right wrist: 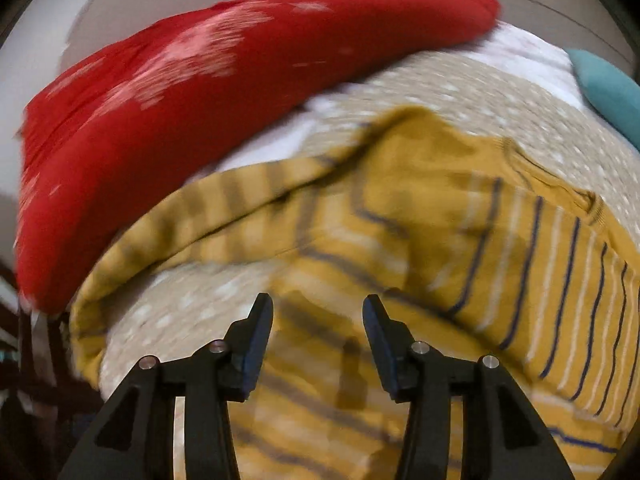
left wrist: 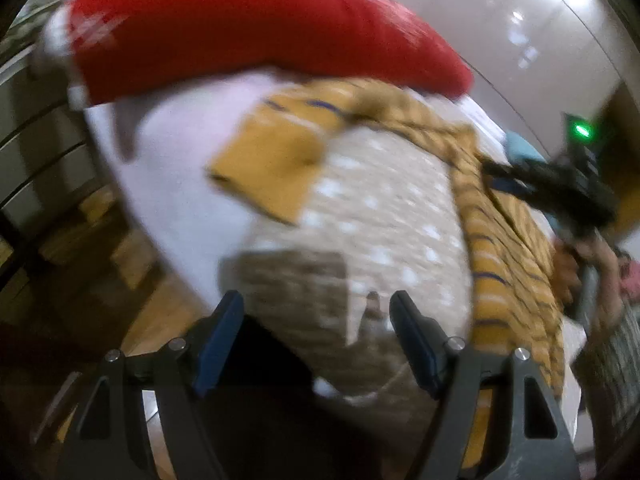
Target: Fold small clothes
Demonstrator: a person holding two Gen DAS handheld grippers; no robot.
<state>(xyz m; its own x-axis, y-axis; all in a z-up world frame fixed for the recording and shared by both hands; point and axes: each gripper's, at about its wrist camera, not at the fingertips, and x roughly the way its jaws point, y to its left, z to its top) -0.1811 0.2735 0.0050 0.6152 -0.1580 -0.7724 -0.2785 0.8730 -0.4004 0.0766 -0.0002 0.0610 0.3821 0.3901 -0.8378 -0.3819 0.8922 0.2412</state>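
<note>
A mustard-yellow garment with white and navy stripes [right wrist: 460,248] lies rumpled on a beige blanket with white dots [right wrist: 480,96]. In the left wrist view the garment [left wrist: 508,248] runs along the blanket's right side, with a plain yellow part [left wrist: 272,160] at the far left. My left gripper [left wrist: 316,312] is open, above the blanket's near edge [left wrist: 380,216]. My right gripper [right wrist: 318,312] is open, just above the striped garment; it also shows in the left wrist view [left wrist: 560,188] over the garment's far end.
A red pillow with white pattern [left wrist: 248,28] [right wrist: 224,92] lies at the head of the white-sheeted bed [left wrist: 176,168]. A teal cushion [right wrist: 608,88] sits at the right. Wooden floor [left wrist: 80,264] lies left of the bed.
</note>
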